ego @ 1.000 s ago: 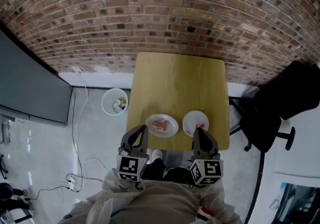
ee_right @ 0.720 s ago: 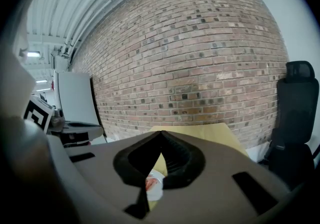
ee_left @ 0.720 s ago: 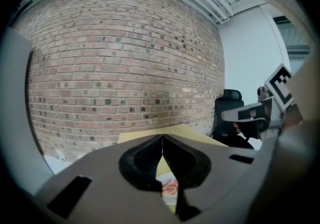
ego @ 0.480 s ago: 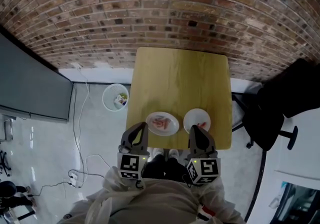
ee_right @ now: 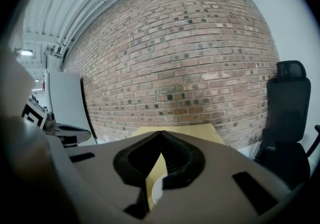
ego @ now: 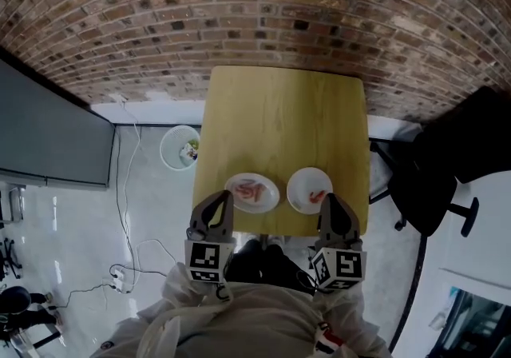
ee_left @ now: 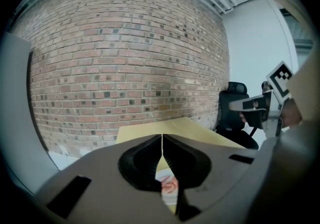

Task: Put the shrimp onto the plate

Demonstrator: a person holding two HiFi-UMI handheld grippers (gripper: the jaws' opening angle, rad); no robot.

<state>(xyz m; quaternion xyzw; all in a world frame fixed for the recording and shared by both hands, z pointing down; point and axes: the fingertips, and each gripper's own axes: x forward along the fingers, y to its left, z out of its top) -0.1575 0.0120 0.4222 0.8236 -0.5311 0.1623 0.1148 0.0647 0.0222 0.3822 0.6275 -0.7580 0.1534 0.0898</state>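
Two white plates sit near the front edge of the yellow table [ego: 279, 117]. Several pink shrimp lie on the left plate [ego: 251, 192]. One shrimp [ego: 317, 196] lies on the right plate [ego: 303, 185]. My left gripper [ego: 222, 198] hangs just in front of the left plate, its jaws shut and empty [ee_left: 162, 138]; the shrimp pile [ee_left: 170, 185] shows through the gap below the tips. My right gripper [ego: 331, 199] is at the right plate's front right rim, also shut with nothing in it [ee_right: 160, 133]; a bit of plate rim [ee_right: 156, 190] shows beneath it.
A brick wall [ego: 263, 21] backs the table. A round white bin [ego: 181, 149] with rubbish stands on the floor to the left. A black office chair [ego: 447, 165] is at the right. A dark panel [ego: 48, 141] and floor cables [ego: 120, 268] are at the far left.
My right gripper has shifted to the right, from over the right plate's shrimp to the plate's rim. The left gripper has sunk slightly and stayed shut.
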